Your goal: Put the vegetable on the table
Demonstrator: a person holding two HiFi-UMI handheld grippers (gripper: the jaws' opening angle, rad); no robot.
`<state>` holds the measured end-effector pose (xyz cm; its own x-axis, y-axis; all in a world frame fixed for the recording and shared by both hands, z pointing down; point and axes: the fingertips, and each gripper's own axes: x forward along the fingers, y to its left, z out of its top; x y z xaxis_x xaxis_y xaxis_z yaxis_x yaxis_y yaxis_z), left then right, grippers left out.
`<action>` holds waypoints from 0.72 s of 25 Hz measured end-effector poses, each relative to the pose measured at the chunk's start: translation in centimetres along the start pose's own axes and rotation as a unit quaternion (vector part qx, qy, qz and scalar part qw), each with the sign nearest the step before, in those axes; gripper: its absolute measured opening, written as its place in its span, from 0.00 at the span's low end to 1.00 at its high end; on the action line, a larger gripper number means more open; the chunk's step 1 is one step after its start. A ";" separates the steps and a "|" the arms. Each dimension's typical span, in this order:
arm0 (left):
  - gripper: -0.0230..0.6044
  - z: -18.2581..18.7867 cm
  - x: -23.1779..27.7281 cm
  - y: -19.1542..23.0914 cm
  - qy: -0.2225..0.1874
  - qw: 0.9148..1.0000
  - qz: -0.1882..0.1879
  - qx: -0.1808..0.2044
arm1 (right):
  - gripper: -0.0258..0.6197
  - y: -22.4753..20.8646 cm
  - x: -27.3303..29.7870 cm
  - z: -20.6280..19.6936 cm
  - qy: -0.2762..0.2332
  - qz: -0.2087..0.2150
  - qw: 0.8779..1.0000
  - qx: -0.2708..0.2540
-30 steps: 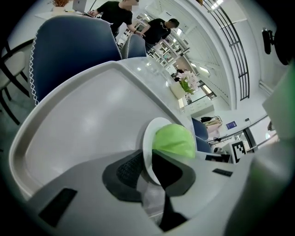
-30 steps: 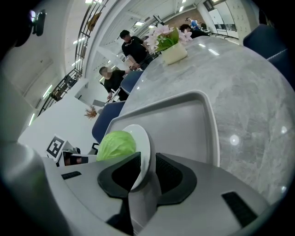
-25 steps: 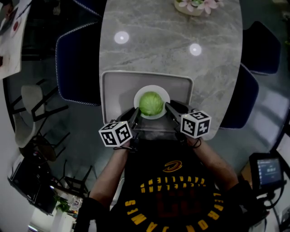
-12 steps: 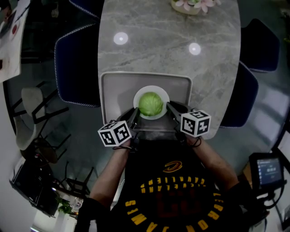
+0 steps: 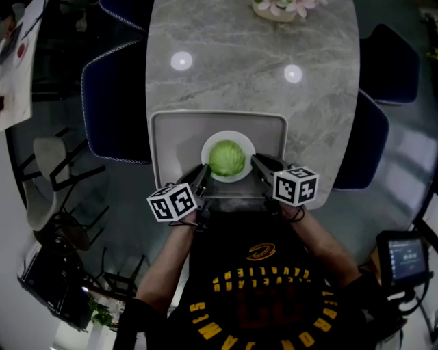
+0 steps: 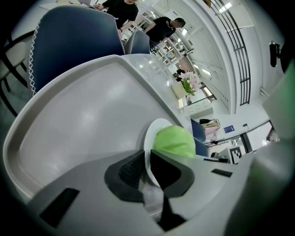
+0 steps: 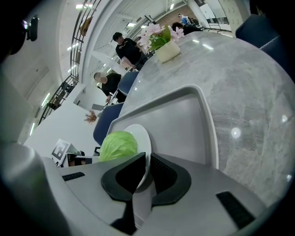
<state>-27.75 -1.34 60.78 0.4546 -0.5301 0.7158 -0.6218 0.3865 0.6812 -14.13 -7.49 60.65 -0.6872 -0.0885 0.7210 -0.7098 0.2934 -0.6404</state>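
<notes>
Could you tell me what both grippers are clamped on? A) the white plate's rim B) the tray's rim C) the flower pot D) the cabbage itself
A: the rim of the white plate sits between the pads of the left gripper and of the right gripper, whose jaws have just been closing on it.

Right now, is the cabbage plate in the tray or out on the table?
In the tray. The plate, cabbage on it, sits inside the tray's raised rim near the front edge.

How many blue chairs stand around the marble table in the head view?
4: near-left chair, far-left chair, near-right chair, far-right chair. More may sit beyond the frame's top.
</notes>
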 end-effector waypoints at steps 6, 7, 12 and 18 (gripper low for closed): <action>0.10 0.3 0.3 -0.3 0.002 1.000 -0.001 0.011 | 0.10 -0.4 -0.1 0.1 -0.006 -0.001 1.000 0.006; 0.10 0.3 0.4 -0.5 0.002 1.000 -0.002 0.014 | 0.10 -0.5 -0.2 0.2 -0.009 0.000 1.000 0.007; 0.10 0.5 0.7 -1.3 0.003 0.999 -0.005 0.038 | 0.10 -0.8 -0.8 0.7 -0.026 0.002 1.000 0.005; 0.10 0.7 1.4 -1.9 0.008 0.999 -0.008 0.052 | 0.10 -1.4 -1.2 0.9 -0.041 -0.001 0.999 0.011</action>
<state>-26.39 -3.37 60.42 0.4745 -0.5228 0.7082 -0.6776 0.2966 0.6730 -12.41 -8.67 60.43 -0.6961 -0.1674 0.6981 -0.7132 0.2730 -0.6457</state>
